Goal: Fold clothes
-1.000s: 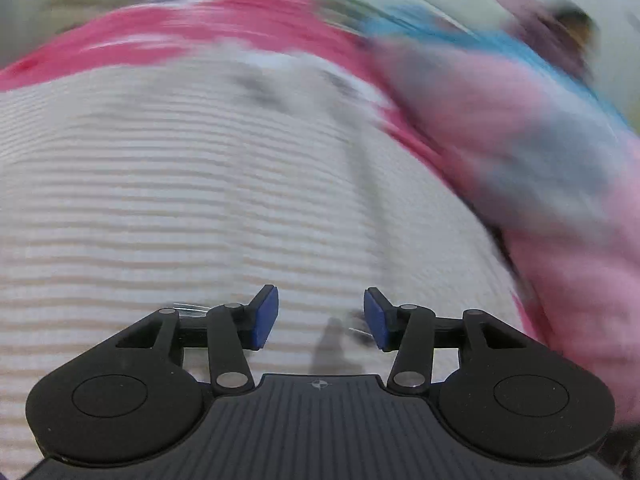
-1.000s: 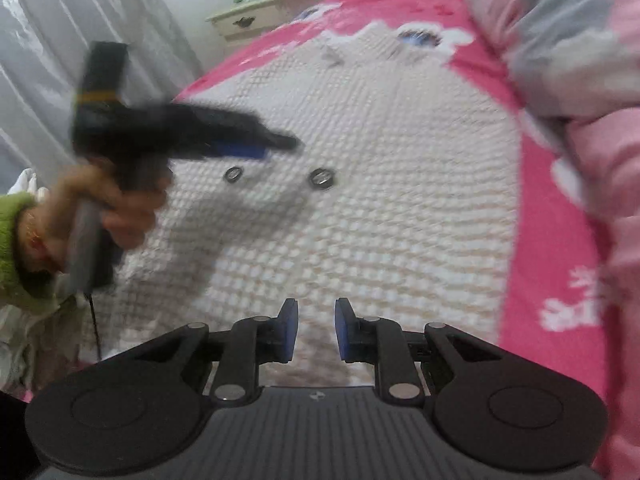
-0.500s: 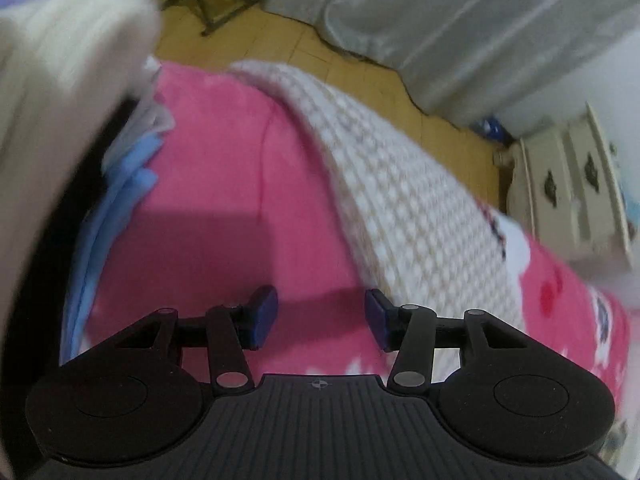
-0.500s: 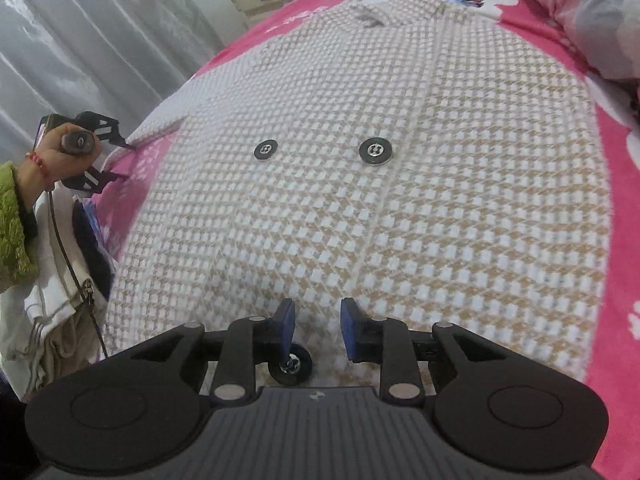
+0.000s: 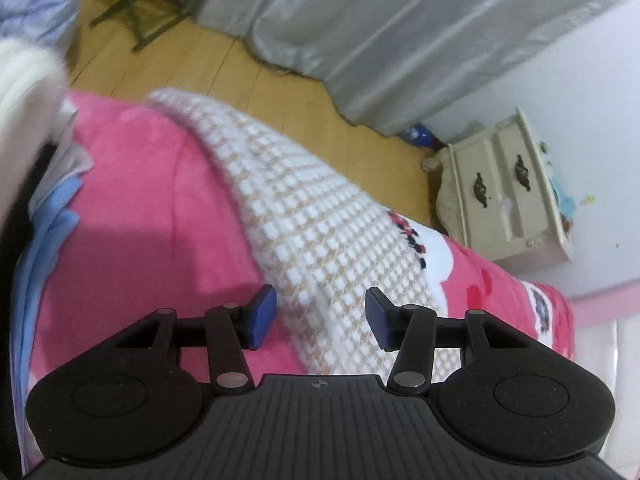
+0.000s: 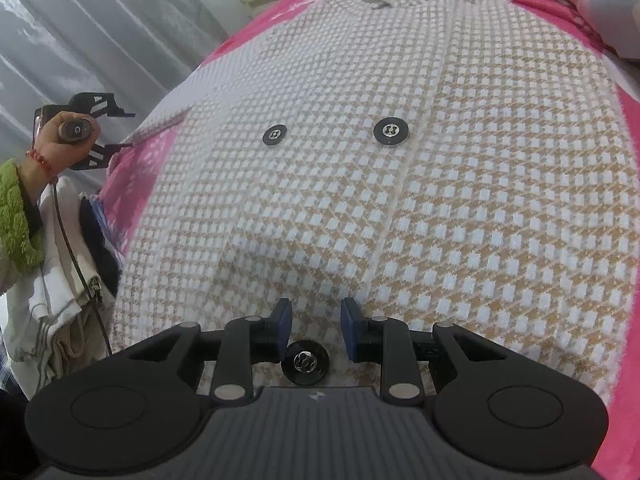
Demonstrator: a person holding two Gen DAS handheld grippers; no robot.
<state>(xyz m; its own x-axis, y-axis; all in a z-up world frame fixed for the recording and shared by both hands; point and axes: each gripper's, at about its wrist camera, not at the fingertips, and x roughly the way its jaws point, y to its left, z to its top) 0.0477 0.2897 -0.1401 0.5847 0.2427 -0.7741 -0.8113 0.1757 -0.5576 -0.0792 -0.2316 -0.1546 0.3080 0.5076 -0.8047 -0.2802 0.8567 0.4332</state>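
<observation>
My left gripper stood with its fingers spread wide and nothing between them, hovering just over the sleeve of the checked coat. That sleeve ran from 11 o'clock down to 6 o'clock in the left wrist view, lying across the pink bedspread. In that view, beyond the bed were the wooden floor at 12 o'clock, grey curtains at 1 o'clock and a cream bedside cabinet at 3 o'clock.

In the right wrist view, my left hand gripped its handle at 9 o'clock, with a green fuzzy cuff below the wrist and a heap of other clothes under it.

The coat lay spread flat on the bed, collar at 12 o'clock, two dark buttons side by side near the centre. My right gripper hovered over the hem, its fingers at a narrow gap and empty; a third button sat just below that gap at 6 o'clock.
</observation>
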